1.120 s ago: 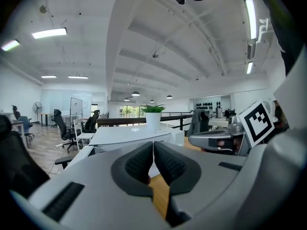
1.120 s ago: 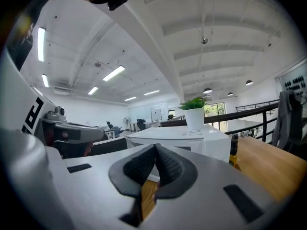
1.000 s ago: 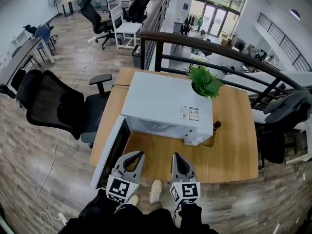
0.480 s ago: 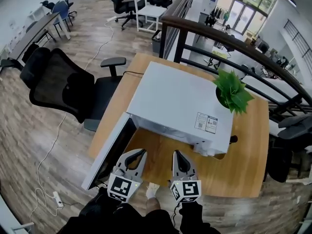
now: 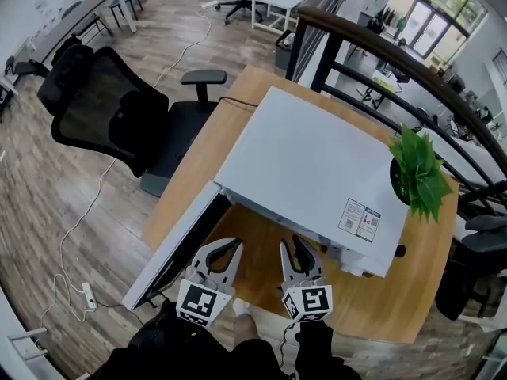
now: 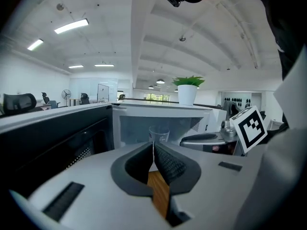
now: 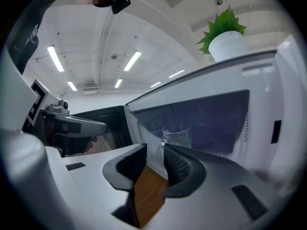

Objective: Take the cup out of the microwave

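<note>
A white microwave (image 5: 305, 169) stands on a wooden table (image 5: 257, 248) with its door (image 5: 178, 248) swung open to the left. Inside its cavity stands a clear glass cup (image 6: 159, 133), also visible in the right gripper view (image 7: 176, 137). Both grippers hover side by side in front of the opening, short of the cup. My left gripper (image 5: 229, 249) (image 6: 153, 144) has its jaw tips together with nothing in them. My right gripper (image 5: 291, 245) (image 7: 154, 150) has just been opening; a gap shows between its pads and nothing is in it.
A potted green plant (image 5: 417, 176) sits on the microwave's right rear corner. A black office chair (image 5: 111, 109) stands left of the table. A dark railing (image 5: 380, 50) runs behind it. The open door bounds the left side of the approach.
Both grippers and the head have come closer to the microwave, which fills more of the view. The right gripper's jaws, shut before, now stand apart.
</note>
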A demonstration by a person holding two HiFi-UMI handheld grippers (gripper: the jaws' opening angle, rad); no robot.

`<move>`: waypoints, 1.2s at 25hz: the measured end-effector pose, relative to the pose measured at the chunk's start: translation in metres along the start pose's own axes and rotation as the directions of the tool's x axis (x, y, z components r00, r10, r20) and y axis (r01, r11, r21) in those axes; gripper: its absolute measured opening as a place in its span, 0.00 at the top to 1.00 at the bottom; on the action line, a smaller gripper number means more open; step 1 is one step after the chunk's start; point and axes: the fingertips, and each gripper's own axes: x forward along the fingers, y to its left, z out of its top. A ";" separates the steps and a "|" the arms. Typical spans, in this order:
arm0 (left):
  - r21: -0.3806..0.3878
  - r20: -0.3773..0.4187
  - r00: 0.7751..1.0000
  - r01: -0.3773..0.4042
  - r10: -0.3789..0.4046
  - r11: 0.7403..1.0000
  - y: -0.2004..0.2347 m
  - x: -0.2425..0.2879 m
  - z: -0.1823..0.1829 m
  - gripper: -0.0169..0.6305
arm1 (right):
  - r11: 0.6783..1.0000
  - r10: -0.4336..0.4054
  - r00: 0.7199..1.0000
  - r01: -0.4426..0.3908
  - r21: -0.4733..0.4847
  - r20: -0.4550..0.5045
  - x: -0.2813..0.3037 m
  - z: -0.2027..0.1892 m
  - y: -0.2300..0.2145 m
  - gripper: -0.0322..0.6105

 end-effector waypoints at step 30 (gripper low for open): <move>-0.087 -0.078 0.990 -0.123 0.117 0.989 0.033 0.004 -0.039 0.93 | 0.982 0.186 0.978 -0.187 0.000 -0.091 0.095 -0.028 0.006 0.63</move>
